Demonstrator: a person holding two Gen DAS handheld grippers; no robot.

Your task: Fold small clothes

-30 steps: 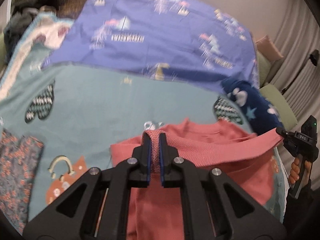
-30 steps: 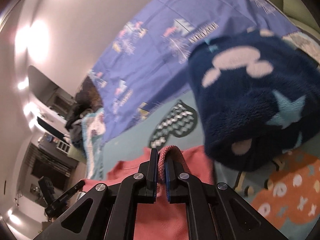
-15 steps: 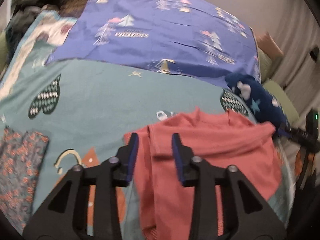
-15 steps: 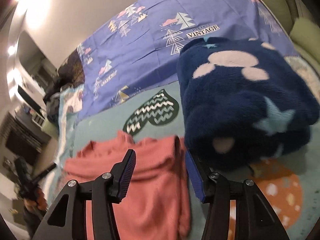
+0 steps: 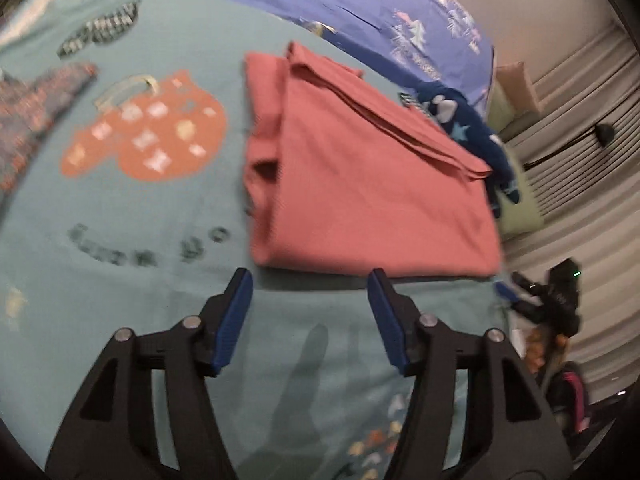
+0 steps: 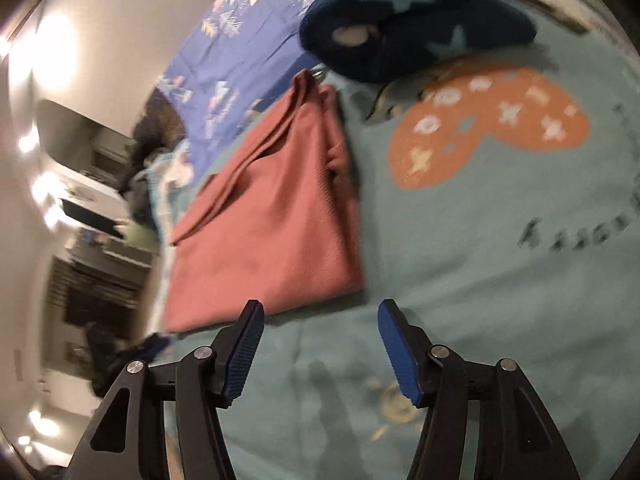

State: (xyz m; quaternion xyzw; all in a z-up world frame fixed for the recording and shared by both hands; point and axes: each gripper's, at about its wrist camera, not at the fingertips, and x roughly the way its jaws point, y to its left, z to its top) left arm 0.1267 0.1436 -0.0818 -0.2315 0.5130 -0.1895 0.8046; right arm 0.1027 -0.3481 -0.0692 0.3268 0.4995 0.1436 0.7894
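Observation:
A salmon-pink garment (image 5: 360, 184) lies folded flat on the teal patterned bedcover (image 5: 132, 240). It also shows in the right wrist view (image 6: 272, 216). My left gripper (image 5: 311, 316) is open and empty, just short of the garment's near edge. My right gripper (image 6: 320, 344) is open and empty, near the garment's near right corner. The right gripper body (image 5: 556, 300) shows at the right edge of the left wrist view.
A folded navy fleece with stars (image 6: 408, 16) lies beyond the garment, also seen in the left wrist view (image 5: 468, 128). A purple printed sheet (image 5: 380, 8) covers the far side. A floral garment (image 5: 28, 120) lies at far left. Curtains (image 5: 592, 120) hang right.
Both grippers let go of the pink garment's edge, opened wide and pulled back toward its near edge. The garment now lies folded flat.

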